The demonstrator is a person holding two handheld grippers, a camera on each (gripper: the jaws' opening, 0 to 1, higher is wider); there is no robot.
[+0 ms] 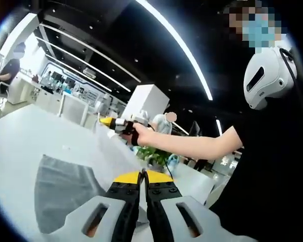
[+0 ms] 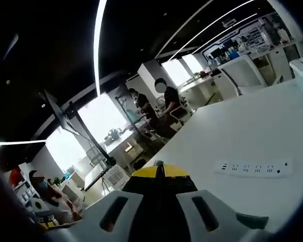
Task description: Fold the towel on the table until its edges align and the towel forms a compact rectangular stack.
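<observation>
Left tool clenched on grey towel, lifted off white worktop. Right tool clenched, grasp unclear; power strip right on worktop.

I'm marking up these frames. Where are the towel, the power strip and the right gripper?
towel (image 1: 58,189), left gripper view, on its flat grey middle.
power strip (image 2: 255,168), right gripper view, on its white top face.
right gripper (image 1: 105,120), left gripper view, on its yellow tip.
</observation>
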